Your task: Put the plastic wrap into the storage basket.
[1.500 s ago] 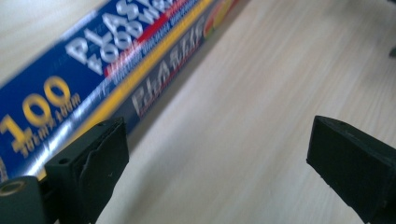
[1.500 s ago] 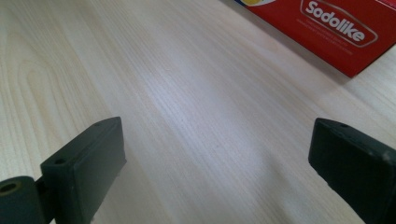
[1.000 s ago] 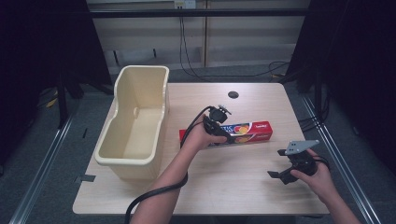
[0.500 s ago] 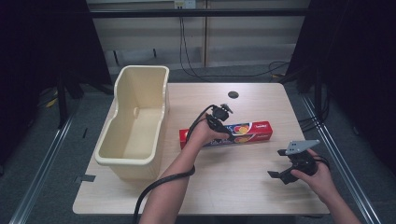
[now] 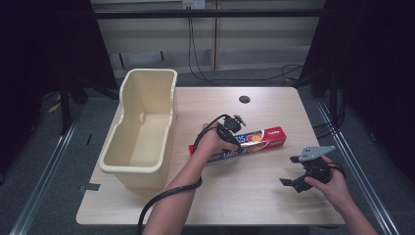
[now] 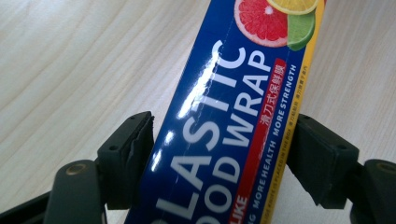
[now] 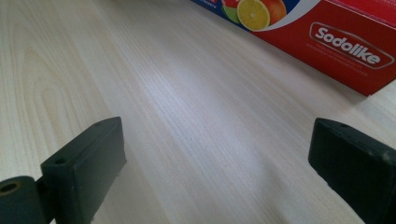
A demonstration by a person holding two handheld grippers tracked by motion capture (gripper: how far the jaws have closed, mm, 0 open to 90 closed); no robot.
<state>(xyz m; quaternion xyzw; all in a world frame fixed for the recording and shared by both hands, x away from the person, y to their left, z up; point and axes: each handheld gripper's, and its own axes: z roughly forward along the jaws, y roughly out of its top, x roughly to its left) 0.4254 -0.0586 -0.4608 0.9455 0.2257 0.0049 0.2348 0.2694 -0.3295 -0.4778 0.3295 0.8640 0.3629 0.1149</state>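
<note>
I am bringing my left gripper (image 5: pixel 235 139) down over the plastic wrap box (image 5: pixel 254 141), which is lying flat near the middle of the table (image 5: pixel 274 205), just right of the cream bin (image 5: pixel 142 132). Its long axis is running across the table from left to right, tilting slightly away from me toward its red end, which is pointing right; the blue end is pointing toward the bin. In the left gripper view the jaws have just been closing and are now bracketing the box (image 6: pixel 229 121) across its narrow width, both pads meeting its long edges. My right gripper (image 5: pixel 306 176) is hovering low over bare wood, apart from the box, its jaws spread wide with nothing between them.
</note>
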